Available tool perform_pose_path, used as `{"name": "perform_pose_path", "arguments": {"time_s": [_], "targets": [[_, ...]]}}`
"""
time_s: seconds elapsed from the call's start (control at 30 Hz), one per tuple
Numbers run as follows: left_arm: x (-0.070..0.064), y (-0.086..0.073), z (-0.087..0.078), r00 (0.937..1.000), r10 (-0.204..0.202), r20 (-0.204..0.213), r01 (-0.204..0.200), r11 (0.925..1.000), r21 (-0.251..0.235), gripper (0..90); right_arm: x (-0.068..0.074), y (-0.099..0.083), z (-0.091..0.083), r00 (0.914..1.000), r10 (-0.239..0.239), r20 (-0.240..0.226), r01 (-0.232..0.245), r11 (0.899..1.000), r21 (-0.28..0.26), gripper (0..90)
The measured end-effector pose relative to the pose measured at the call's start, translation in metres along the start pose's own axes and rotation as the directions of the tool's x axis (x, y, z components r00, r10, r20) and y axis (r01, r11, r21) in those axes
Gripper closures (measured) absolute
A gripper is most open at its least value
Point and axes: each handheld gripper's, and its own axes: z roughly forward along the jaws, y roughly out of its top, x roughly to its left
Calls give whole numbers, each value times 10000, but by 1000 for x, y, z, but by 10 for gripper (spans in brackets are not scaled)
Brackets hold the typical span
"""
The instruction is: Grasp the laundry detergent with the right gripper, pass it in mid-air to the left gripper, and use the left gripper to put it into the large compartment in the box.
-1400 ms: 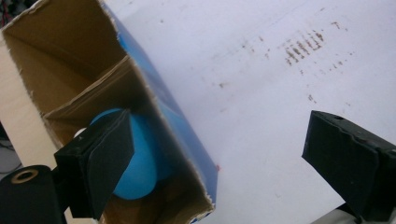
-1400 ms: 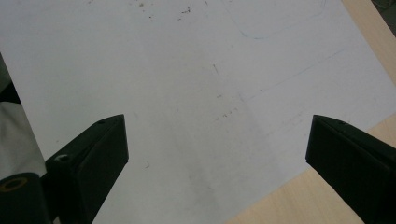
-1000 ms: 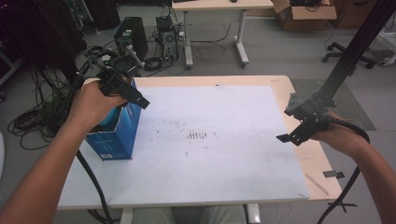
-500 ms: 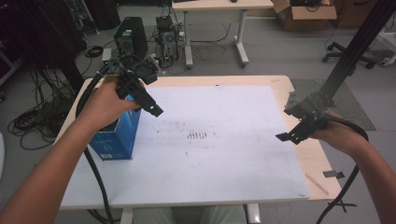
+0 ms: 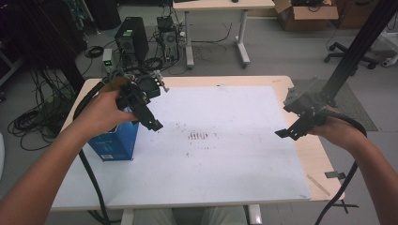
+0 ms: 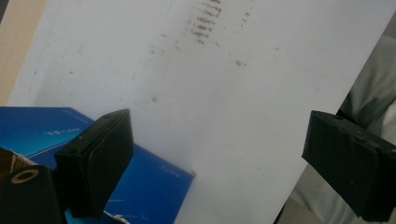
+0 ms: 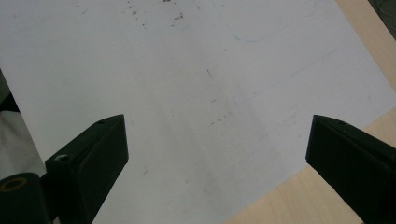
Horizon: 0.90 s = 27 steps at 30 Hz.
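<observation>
Clearly the work centres on the blue box (image 5: 114,143), which stands upright at about 9 o'clock on the tabletop (image 5: 244,81), at the left edge of the white sheet (image 5: 225,159). The left claw (image 5: 152,119) hangs just above and beside its top, jaws wide apart and empty. The right claw (image 5: 287,131) hovers at 3 o'clock, well apart from the box, jaws likewise spread with nothing between them. The box looks like light, stiff cardboard with smooth printed faces, probably a little slippery; pinching two opposite side walls near the top edge seems safest, gently, since thin walls may buckle.
</observation>
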Motion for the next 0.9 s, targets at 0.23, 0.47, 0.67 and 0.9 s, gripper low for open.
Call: {"name": "perform_pose_path", "arguments": {"time_s": [0.23,0.47,0.67,0.9], "targets": [[-8,-2,-1,9986,532,-79,-532,9986,-69,92,-3,4,0,10000,38,16,-38,10000,17,53],[-15,0,-3,9945,1045,6,-1044,9944,-149,93,-4,6,-3,10000,60,57,-60,10000,-2,54],[-21,-1,-1,9905,1371,75,-1370,9906,-37,94,-8,8,-3,9999,109,82,-109,9999,-56,53],[-24,0,1,9897,1430,62,-1428,9896,-156,94,-8,12,0,10000,48,54,-48,10000,34,53]]}}
